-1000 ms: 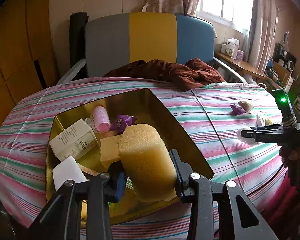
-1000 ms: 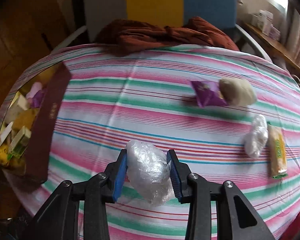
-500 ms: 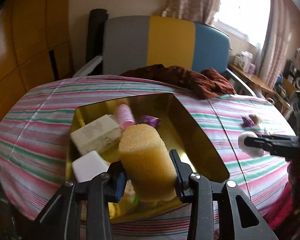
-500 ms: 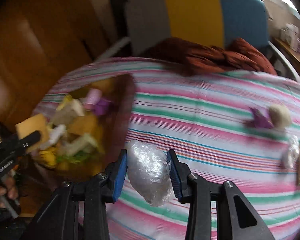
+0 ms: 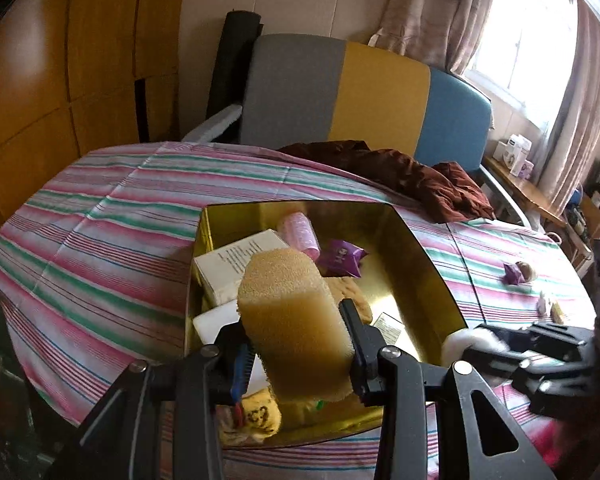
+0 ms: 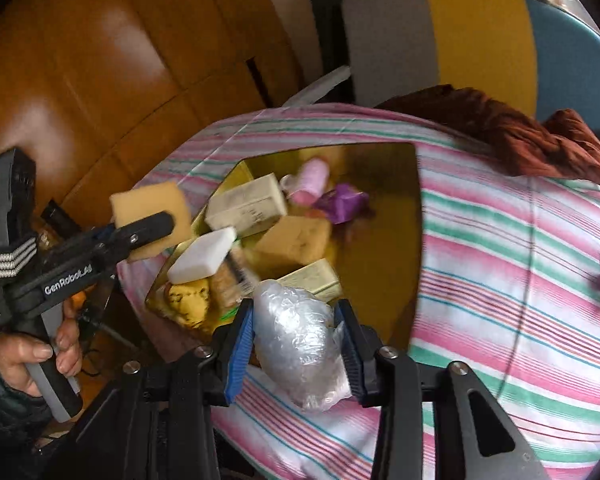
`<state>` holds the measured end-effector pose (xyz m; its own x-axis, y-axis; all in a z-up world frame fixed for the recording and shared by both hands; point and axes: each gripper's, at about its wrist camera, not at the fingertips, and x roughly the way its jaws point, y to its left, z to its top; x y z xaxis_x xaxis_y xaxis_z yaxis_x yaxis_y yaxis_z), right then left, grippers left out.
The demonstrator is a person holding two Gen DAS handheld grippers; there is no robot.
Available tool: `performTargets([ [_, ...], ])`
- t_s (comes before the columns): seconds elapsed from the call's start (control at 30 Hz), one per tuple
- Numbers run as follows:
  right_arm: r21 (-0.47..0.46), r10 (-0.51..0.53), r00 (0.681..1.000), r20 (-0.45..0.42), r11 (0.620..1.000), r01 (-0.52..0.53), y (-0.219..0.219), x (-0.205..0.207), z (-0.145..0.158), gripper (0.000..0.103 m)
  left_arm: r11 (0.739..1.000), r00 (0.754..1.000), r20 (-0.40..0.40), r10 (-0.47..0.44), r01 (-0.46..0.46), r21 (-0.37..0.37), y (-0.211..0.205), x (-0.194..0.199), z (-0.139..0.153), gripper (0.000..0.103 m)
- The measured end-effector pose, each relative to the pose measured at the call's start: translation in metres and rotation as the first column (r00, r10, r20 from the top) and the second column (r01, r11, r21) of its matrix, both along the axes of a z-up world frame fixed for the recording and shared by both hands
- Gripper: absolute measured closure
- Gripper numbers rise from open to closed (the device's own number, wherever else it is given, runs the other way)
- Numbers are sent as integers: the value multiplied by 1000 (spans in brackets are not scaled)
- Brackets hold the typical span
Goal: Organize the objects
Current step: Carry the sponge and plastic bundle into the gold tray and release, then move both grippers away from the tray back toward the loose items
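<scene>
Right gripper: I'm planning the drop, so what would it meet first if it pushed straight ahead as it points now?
Probably the gold tray and the cream box just beyond the plastic-wrapped bundle held by the right gripper; depth is unclear.

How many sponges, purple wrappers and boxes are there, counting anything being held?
Sponges: 2 (held sponge, tin sponge)
Purple wrappers: 2 (tin wrapper, table wrapper)
Boxes: 2 (big box, small box)
Total: 6

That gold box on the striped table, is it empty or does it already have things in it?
Partly full. The gold box holds a white carton, a pink roll, a purple wrapper and more; its right side shows bare gold floor.
</scene>
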<state>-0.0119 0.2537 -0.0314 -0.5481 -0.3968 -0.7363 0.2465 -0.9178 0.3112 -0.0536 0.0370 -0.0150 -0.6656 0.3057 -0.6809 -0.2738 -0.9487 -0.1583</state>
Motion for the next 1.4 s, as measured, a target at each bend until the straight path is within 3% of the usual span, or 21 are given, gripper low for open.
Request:
performTargets([
  [0.27,13,-26,999,40,1000,26,-8,-3,-15,55,1000,1000,21,-8,8,-1,6,-9,-8,62],
  [0.33,4,-40,998,50,999,40,-6,-3,-17,49,1000,999,36,7,-7,-5,4,-17,-10,60],
  [0.4,-1,-51,997,55,999,51,-5,-1,-17,32,1000,999,33,13,-13,-11,5,-25,-11,56],
  [0.5,15,-62,997,44,998,61,-8,2,-16,20,999,1000,17,16,-15,-30,8,-30,-12,53],
  [0.6,56,-69,997,36,996,67,-13,3,-17,18,999,1000,15,24,-24,-36,10,-33,-15,46],
  [0.67,79,-76,997,30,994,73,-16,4,-17,17,999,999,9,32,-32,-42,10,-30,-16,32],
  [0.77,87,-79,996,30,993,76,-16,5,-18,17,998,999,-12,40,-41,-50,11,-25,-14,22],
  [0.93,94,-100,995,20,991,97,-16,7,-18,17,995,999,-34,40,-43,-92,15,-17,-11,19],
  [1.17,110,-162,987,-8,981,162,-7,10,-13,17,996,995,-100,15,-24,-90,20,4,2,12],
  [1.4,137,-196,980,-32,971,198,-3,13,-6,17,994,990,-138,-7,-8,-109,29,15,12,10],
])
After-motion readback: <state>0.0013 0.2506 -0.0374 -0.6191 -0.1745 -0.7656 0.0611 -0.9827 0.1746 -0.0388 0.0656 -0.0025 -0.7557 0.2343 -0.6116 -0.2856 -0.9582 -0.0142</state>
